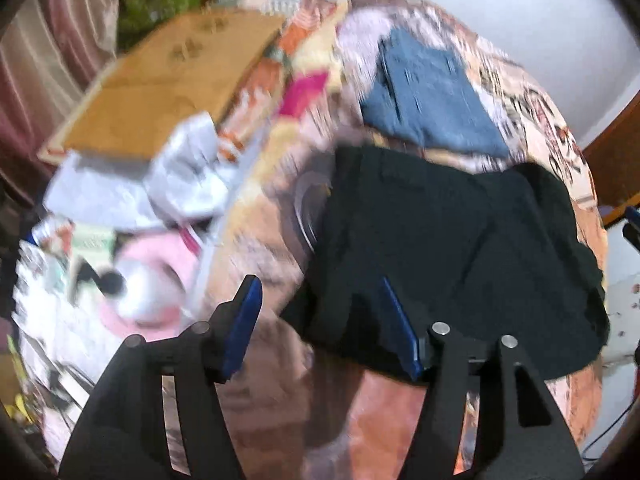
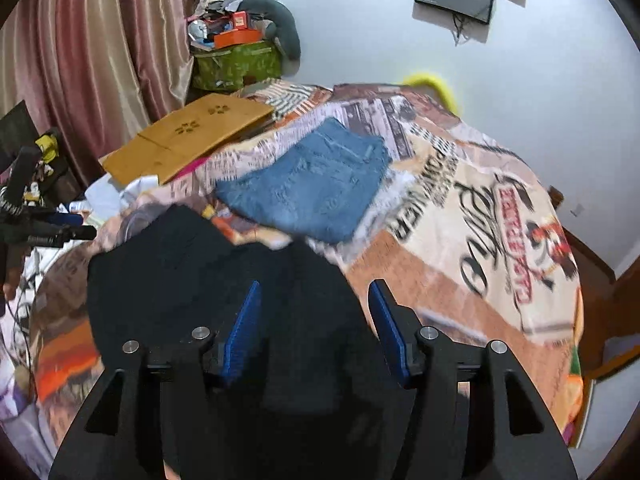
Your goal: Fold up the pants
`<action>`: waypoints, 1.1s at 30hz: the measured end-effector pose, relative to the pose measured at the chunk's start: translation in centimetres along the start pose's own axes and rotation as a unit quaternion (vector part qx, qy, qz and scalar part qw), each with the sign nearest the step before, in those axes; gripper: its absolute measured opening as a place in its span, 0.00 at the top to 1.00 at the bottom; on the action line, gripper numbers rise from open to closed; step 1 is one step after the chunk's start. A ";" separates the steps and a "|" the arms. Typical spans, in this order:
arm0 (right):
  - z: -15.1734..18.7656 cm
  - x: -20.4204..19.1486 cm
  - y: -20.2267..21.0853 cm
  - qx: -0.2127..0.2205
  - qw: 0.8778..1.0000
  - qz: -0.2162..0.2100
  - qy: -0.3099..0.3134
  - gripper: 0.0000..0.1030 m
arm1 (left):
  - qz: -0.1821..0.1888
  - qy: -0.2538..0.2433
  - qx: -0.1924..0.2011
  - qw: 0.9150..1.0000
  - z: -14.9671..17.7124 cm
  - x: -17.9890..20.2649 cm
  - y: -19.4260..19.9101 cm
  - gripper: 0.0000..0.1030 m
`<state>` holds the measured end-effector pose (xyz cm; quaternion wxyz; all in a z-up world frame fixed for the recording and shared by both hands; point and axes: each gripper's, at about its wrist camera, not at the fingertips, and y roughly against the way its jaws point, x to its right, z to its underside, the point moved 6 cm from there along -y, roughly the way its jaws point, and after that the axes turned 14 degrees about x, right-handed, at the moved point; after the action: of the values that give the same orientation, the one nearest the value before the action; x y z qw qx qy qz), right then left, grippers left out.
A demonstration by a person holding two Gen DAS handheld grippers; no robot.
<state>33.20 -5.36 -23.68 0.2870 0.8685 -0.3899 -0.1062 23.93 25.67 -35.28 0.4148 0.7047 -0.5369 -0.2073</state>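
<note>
Black pants (image 1: 452, 252) lie in a folded heap on the patterned bedspread (image 1: 360, 408); they also show in the right wrist view (image 2: 208, 276). My left gripper (image 1: 320, 292) is open, hovering over the pants' near left edge, nothing between its blue pads. My right gripper (image 2: 314, 292) is open above the pants' near right part, empty. Folded blue jeans (image 1: 432, 96) lie beyond the black pants, also in the right wrist view (image 2: 312, 184). The left wrist view is motion-blurred.
A brown cardboard sheet (image 2: 192, 140) lies at the bed's far left. White cloth (image 1: 160, 184) and a pink plush (image 1: 148, 280) sit at the left. A green bag (image 2: 236, 64) and curtain (image 2: 88, 48) stand behind. The bed edge and a wooden frame (image 2: 588, 268) are on the right.
</note>
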 end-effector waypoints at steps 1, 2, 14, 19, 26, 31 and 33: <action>1.0 0.3 0.7 -0.006 1.000 0.007 -0.002 0.49 | 0.002 0.002 -0.015 1.000 0.8 0.2 -0.5 0.41; 2.0 0.5 1.2 -0.010 1.000 0.010 -0.007 0.49 | 0.005 0.007 -0.030 1.000 1.7 0.5 -1.0 0.41; 12.2 5.1 5.0 -0.072 0.988 0.051 -0.124 0.49 | -0.026 0.003 0.013 1.000 2.9 2.6 -0.5 0.89; 16.2 5.7 5.7 -0.081 0.976 0.043 -0.197 0.49 | -0.049 -0.011 0.026 0.998 3.2 1.8 0.0 0.87; 17.0 6.9 7.4 -0.064 0.967 0.052 -0.243 0.47 | -0.082 -0.074 0.006 0.994 5.3 2.5 -1.4 0.80; 17.0 10.1 10.2 -0.037 0.965 0.092 -0.244 0.47 | -0.075 -0.058 0.011 0.995 3.3 2.5 0.7 0.77; 17.5 12.3 11.5 -0.025 0.959 0.115 -0.256 0.47 | -0.074 -0.053 0.030 0.995 1.9 3.0 1.7 0.69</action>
<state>27.21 -27.80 -30.74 0.2097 0.7541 -0.5447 -0.3012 22.60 22.06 -34.56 0.3482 0.7427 -0.5104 -0.2582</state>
